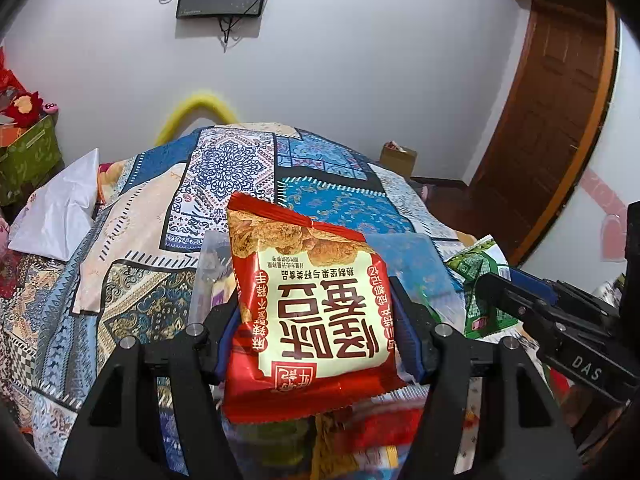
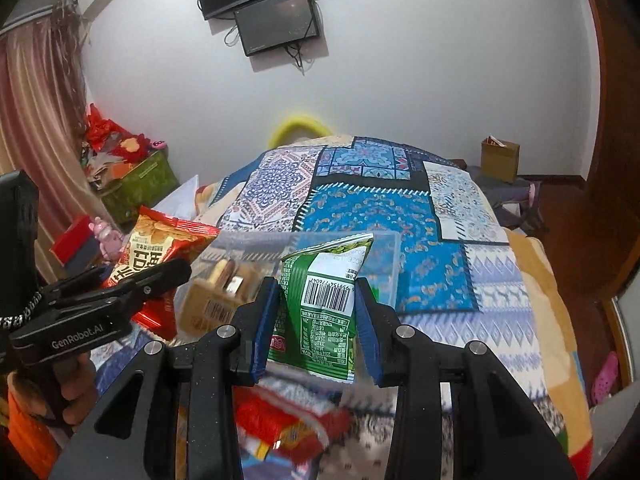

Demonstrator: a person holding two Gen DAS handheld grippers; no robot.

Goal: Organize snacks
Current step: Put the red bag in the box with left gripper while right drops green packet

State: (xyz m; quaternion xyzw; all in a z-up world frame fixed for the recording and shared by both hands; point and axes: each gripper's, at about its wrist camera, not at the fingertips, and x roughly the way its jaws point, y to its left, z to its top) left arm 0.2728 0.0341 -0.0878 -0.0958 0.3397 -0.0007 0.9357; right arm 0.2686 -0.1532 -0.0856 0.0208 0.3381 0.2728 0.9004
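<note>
Left gripper (image 1: 318,320): jaws clamped on red foil snack packet (image 1: 316,304).
Right gripper (image 2: 316,320): jaws clamped on green foil snack packet (image 2: 328,304).
Advice: lower each into clear plastic bin (image 2: 384,256) before releasing.

The left gripper (image 1: 318,332) clamped a red snack packet (image 1: 308,304) above the patchwork bedspread (image 1: 240,168). Right of the packet, the right gripper (image 1: 496,280) pinched a green packet (image 1: 476,280).

Colours/patterns:
Red-cream snack pack (image 1: 316,312); green pack (image 2: 324,312) w/ white barcode; blue patchwork bedspread (image 2: 384,216), paisley & medallion prints.
</note>
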